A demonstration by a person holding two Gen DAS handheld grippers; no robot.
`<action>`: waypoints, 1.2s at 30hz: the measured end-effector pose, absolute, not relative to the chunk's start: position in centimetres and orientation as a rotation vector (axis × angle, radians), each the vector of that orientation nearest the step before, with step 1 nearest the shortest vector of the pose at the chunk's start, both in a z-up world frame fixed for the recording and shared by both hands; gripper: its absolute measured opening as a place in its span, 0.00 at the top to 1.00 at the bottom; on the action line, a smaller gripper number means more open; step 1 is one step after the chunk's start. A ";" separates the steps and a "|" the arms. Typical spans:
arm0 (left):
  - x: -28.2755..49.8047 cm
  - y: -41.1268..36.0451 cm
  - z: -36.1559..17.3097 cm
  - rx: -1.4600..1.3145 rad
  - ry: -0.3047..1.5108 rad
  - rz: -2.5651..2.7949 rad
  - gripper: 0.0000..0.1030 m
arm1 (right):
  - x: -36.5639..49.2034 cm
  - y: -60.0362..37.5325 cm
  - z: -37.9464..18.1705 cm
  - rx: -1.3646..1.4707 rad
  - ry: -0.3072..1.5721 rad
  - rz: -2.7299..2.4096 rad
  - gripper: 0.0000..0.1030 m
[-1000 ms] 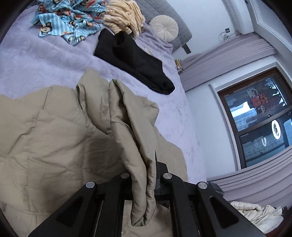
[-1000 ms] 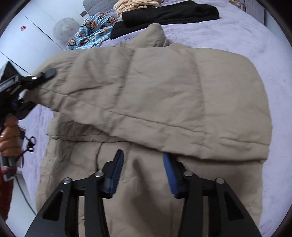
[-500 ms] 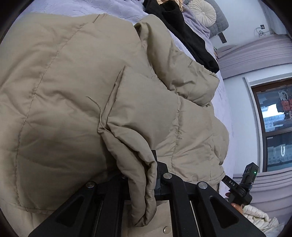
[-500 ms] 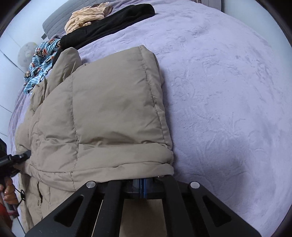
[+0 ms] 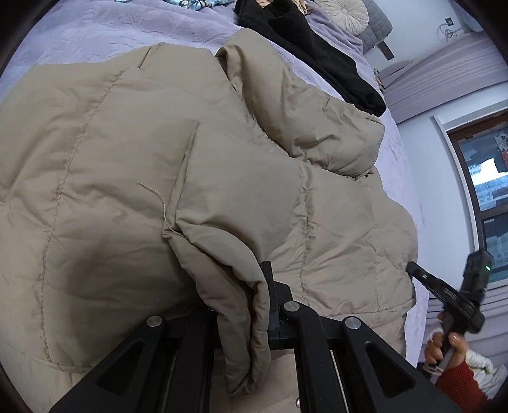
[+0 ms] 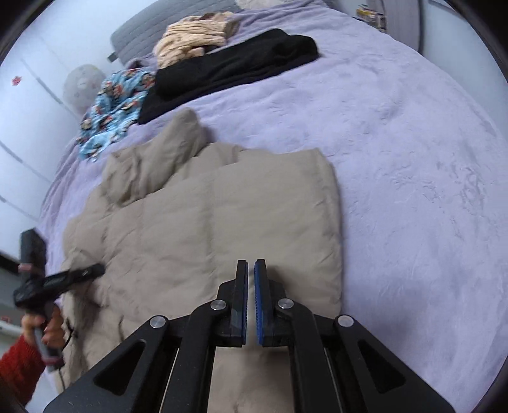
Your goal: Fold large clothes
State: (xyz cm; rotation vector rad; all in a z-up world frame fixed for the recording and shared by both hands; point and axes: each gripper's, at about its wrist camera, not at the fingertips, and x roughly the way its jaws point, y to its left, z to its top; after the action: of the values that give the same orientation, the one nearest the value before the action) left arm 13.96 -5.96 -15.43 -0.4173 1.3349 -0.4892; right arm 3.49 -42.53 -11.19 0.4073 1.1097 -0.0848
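Note:
A beige puffer jacket (image 5: 127, 178) lies on the lilac bed, folded over on itself; it also shows in the right wrist view (image 6: 222, 222). My left gripper (image 5: 250, 301) is shut on a bunched edge of the jacket, which drapes between its fingers. My right gripper (image 6: 250, 270) is shut with nothing between its blue pads, just above the jacket's near edge. The right gripper shows at the jacket's right edge in the left wrist view (image 5: 444, 292). The left gripper shows at the jacket's left edge in the right wrist view (image 6: 57, 282).
A black garment (image 6: 228, 70), a blue patterned cloth (image 6: 114, 108) and a cream striped garment (image 6: 193, 38) lie at the far end of the bed (image 6: 412, 159). A round cushion (image 5: 346, 12) and a window (image 5: 485, 178) are beyond.
My left gripper carried the jacket's edge across and laid it over the body. My right gripper closed, then let the jacket go and rose above it.

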 end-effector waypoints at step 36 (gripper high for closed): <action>14.1 -8.3 -14.0 -0.009 1.220 -0.313 0.84 | 7.3 -46.8 -14.0 0.445 1.080 -0.251 0.95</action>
State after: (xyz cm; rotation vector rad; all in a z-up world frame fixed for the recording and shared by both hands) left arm 14.06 -8.29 -14.04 -0.0086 1.2202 -0.3126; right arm 7.25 -46.75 -14.01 0.4454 1.0796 -0.2506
